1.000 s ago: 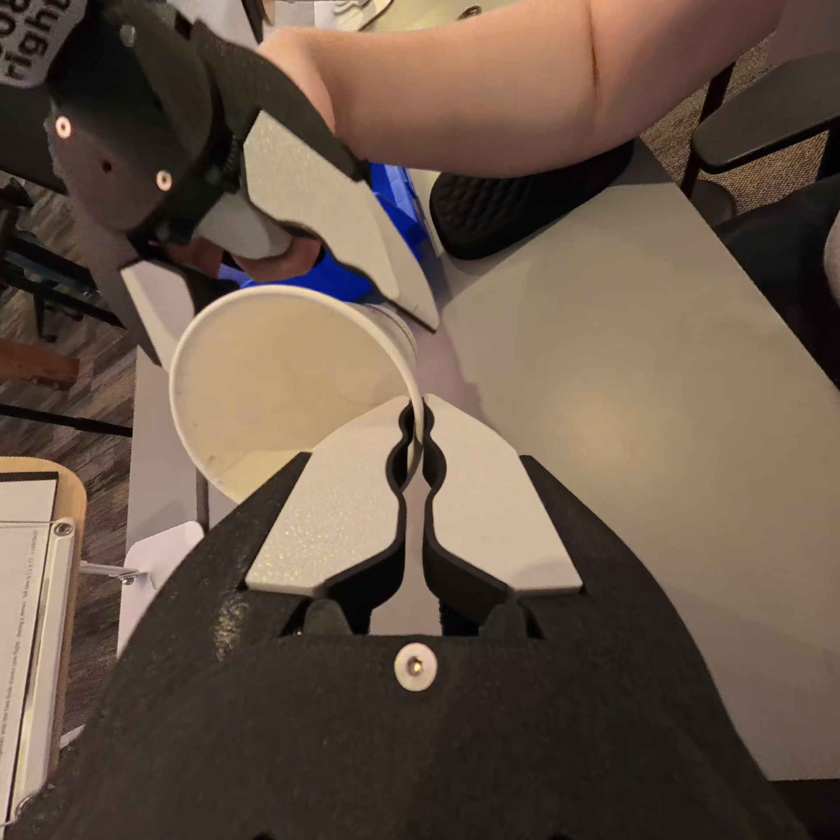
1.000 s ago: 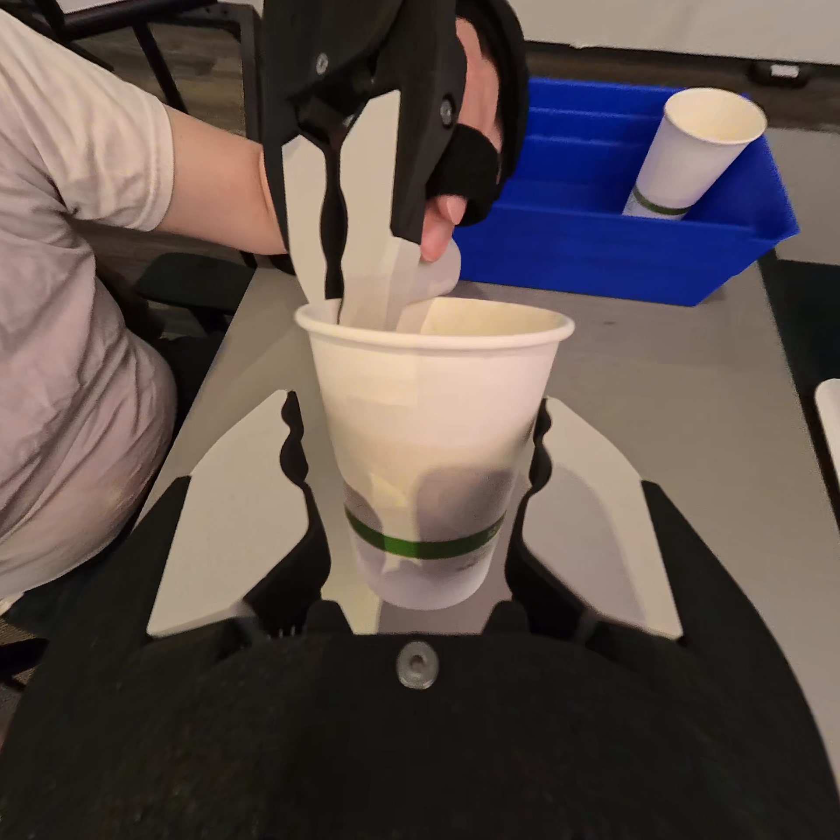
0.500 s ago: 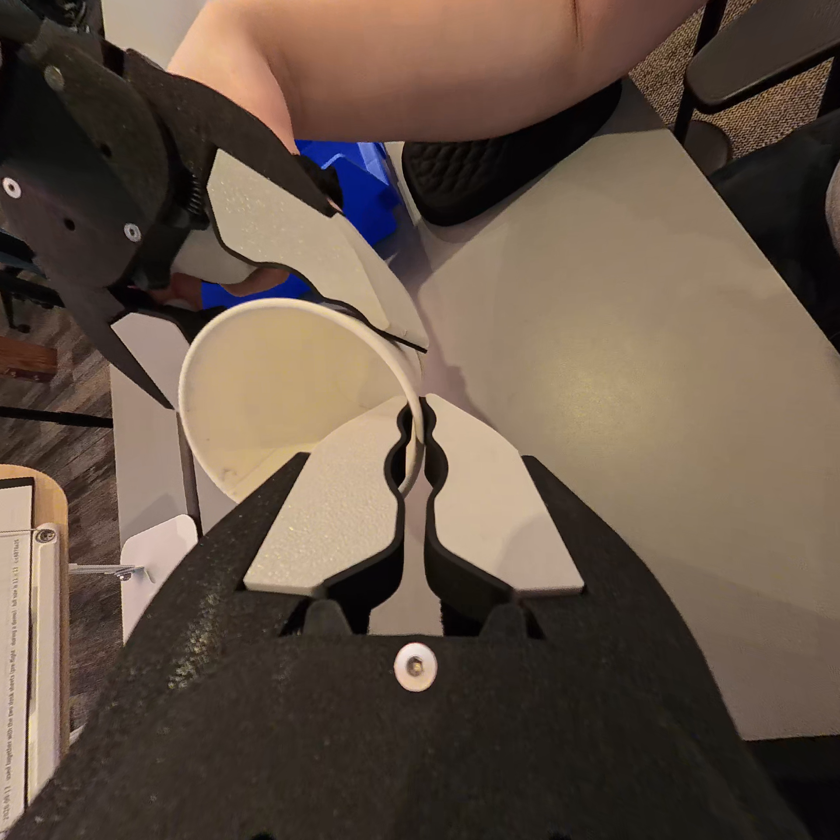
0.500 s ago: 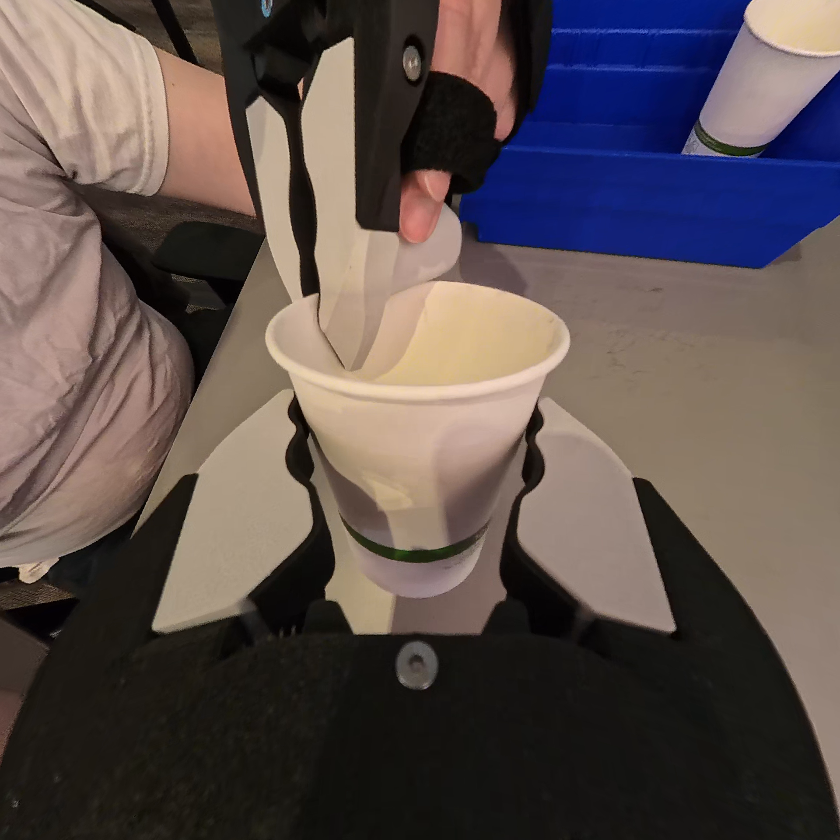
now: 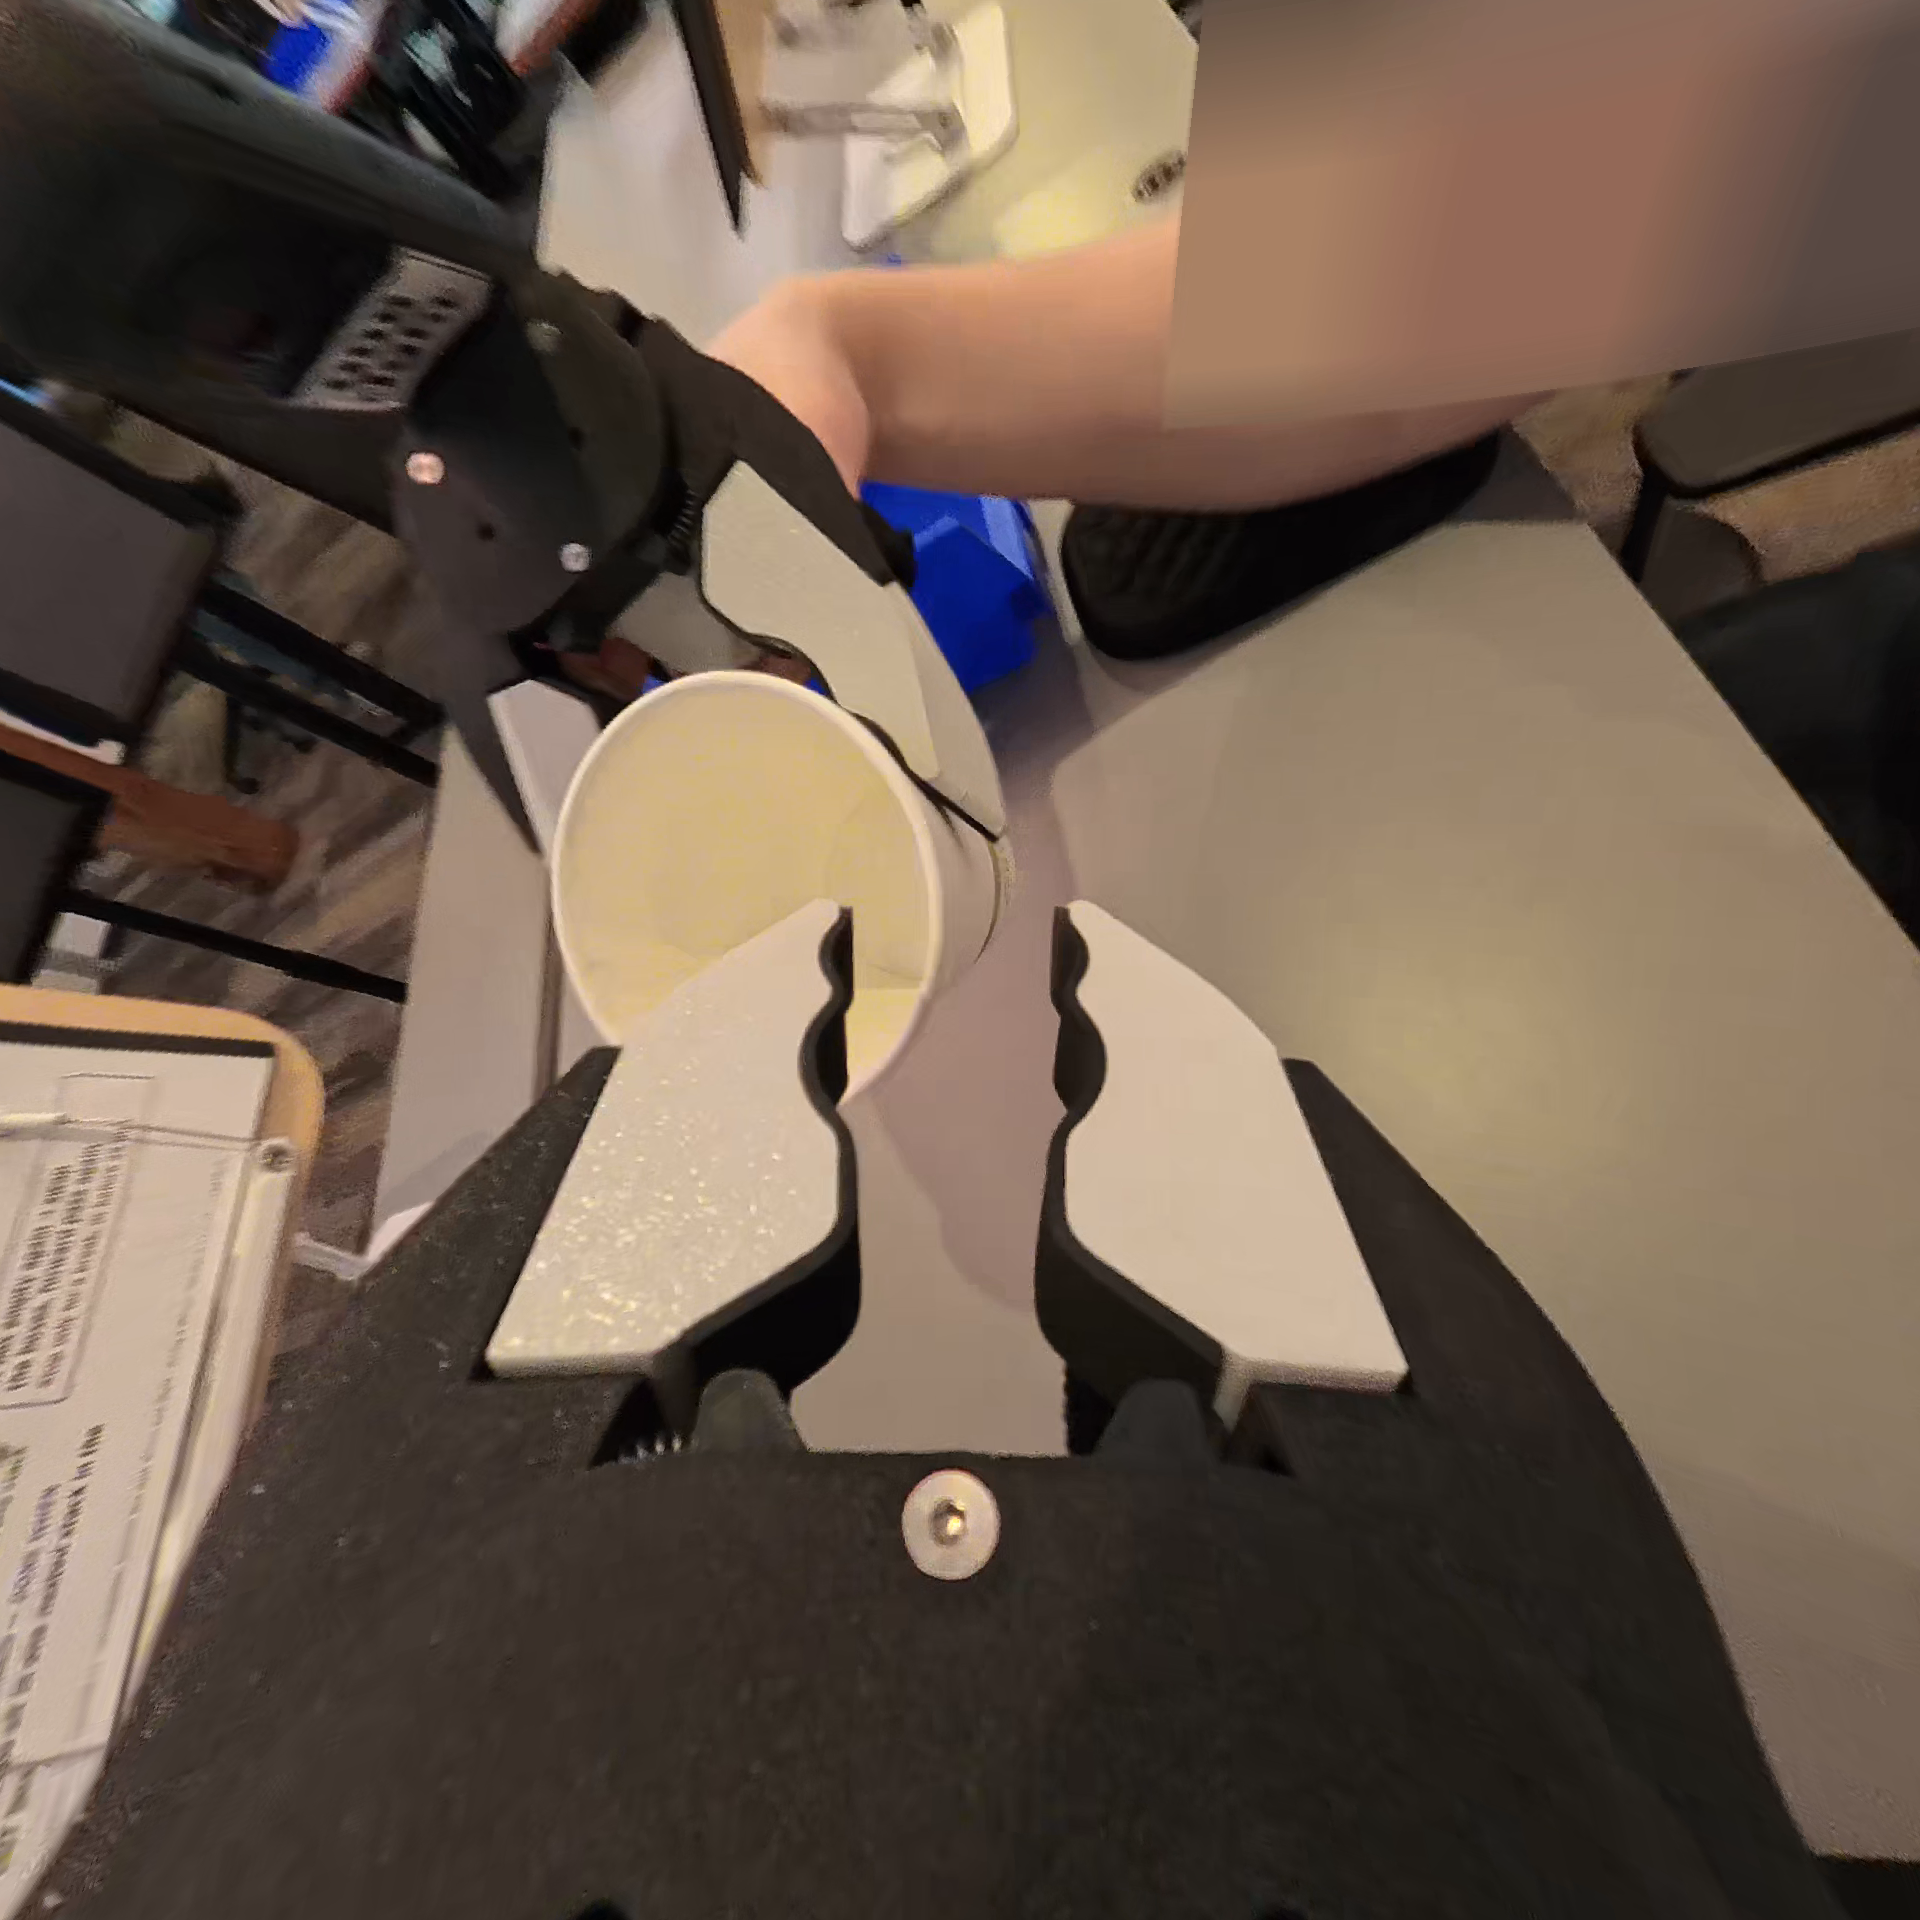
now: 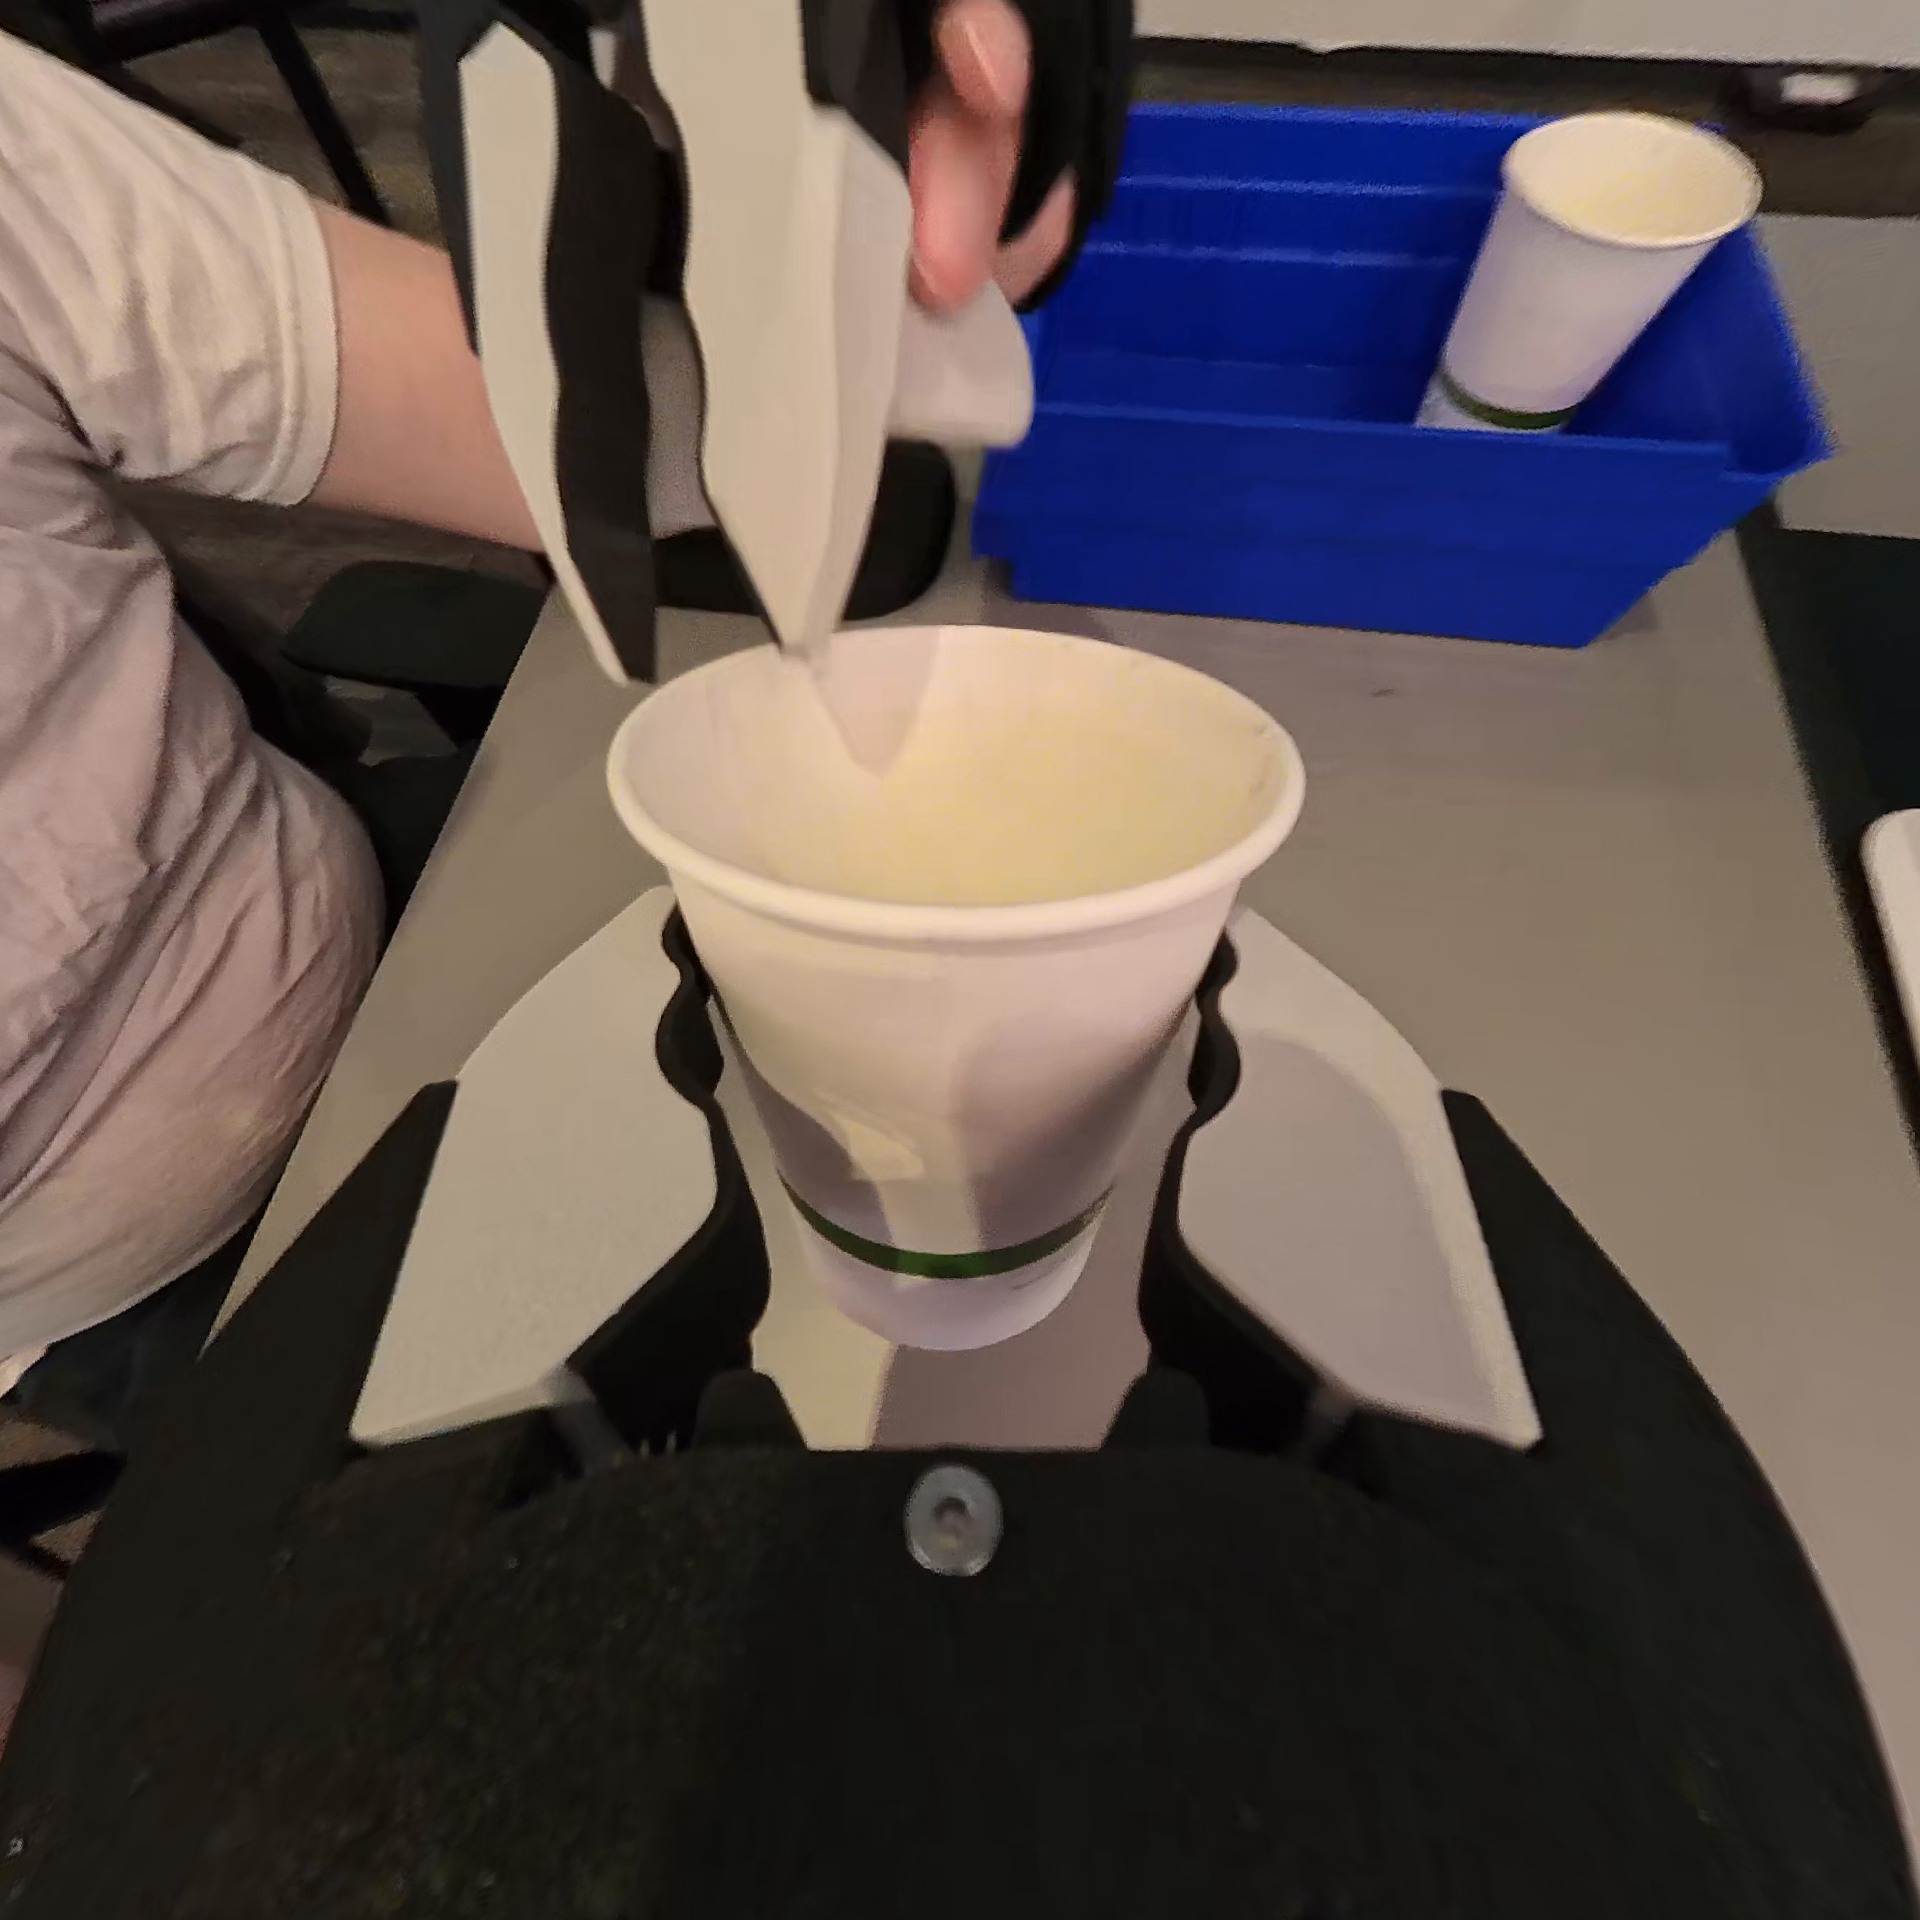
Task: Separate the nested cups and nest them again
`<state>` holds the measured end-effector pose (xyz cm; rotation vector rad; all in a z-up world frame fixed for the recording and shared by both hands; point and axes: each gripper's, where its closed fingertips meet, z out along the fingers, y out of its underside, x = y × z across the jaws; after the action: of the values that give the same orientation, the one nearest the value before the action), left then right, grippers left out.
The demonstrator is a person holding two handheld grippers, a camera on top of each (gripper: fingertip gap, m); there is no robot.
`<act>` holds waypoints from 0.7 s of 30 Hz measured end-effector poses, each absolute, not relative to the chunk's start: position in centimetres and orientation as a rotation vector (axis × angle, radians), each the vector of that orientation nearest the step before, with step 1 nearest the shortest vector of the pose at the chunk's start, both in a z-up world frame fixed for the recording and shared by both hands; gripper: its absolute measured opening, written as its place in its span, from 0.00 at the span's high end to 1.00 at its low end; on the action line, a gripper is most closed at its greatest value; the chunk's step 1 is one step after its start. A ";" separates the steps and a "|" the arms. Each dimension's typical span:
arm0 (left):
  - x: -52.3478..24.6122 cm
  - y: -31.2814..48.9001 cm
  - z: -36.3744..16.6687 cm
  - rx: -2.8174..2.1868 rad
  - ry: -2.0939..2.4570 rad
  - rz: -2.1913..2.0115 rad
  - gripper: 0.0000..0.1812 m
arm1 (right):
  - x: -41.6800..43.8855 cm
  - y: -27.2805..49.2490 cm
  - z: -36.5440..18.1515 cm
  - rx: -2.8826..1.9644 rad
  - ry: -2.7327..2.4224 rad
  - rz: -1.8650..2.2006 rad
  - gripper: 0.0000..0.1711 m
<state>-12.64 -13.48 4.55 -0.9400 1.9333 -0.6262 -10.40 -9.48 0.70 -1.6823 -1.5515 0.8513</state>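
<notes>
Two grippers work over a grey table. The right gripper clamps a white paper cup with a green band, its fingers pressed on both sides of the cup wall. The left gripper has its jaws spread apart; one fingertip sits at the cup's rim, the other outside it. A second cup leans in a blue bin at the far right.

Soft, warm indoor light falls from overhead, leaving pale shadows on the grey table. Both views bow outward at the rim; motion blur smears the left view toward 11 and 9 o'clock.
</notes>
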 end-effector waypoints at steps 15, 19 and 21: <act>-15.0 -14.1 9.4 -0.845 1.765 -0.682 0.81 | 23.1 -0.2 9.9 -1.586 -0.076 0.087 0.48; -14.9 -14.0 8.9 -0.852 1.783 -0.652 0.81 | 24.3 1.0 7.7 -1.630 -0.046 0.064 0.48; -14.8 -13.8 8.6 -0.858 1.790 -0.637 0.81 | 24.6 1.6 6.5 -1.662 -0.036 0.045 0.48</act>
<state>-14.79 -13.85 8.60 -0.8580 1.7905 -0.6372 24.57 1.64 6.49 -1.6625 -0.0364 0.0450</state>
